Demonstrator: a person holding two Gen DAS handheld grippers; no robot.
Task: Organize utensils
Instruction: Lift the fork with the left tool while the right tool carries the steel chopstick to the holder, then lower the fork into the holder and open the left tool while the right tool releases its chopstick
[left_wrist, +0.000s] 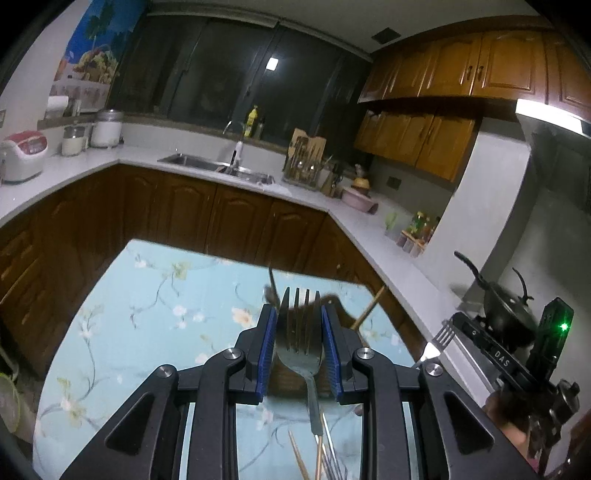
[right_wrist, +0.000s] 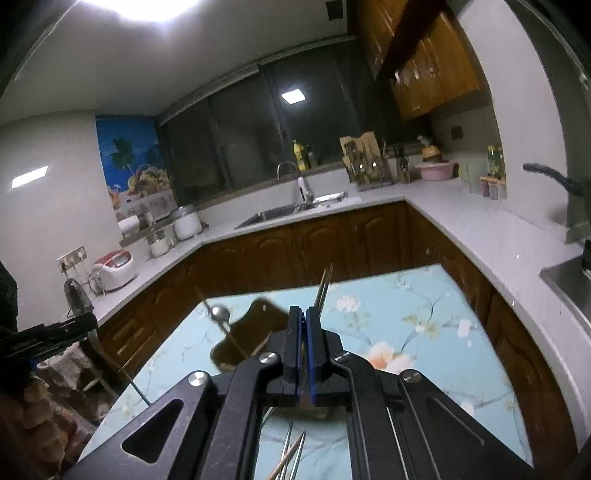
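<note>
Hovering above the floral worktop (left_wrist: 122, 332), both grippers are angled gently downward. The far edge is bordered by brown cabinets, with open cloth left and right of the dark utensil tray (right_wrist: 255, 332). A fork (left_wrist: 299, 332) is clamped by its head between the left gripper (left_wrist: 299, 317) fingers. The right gripper (right_wrist: 305, 317) fingers are pressed narrow on a second fork (left_wrist: 437, 341) — its prongs protrude. Loose chopsticks (left_wrist: 319, 454) lie below.

Both wrist views above floral table (left_wrist: 155, 295), facing sink (right_wrist: 273, 214)
</note>
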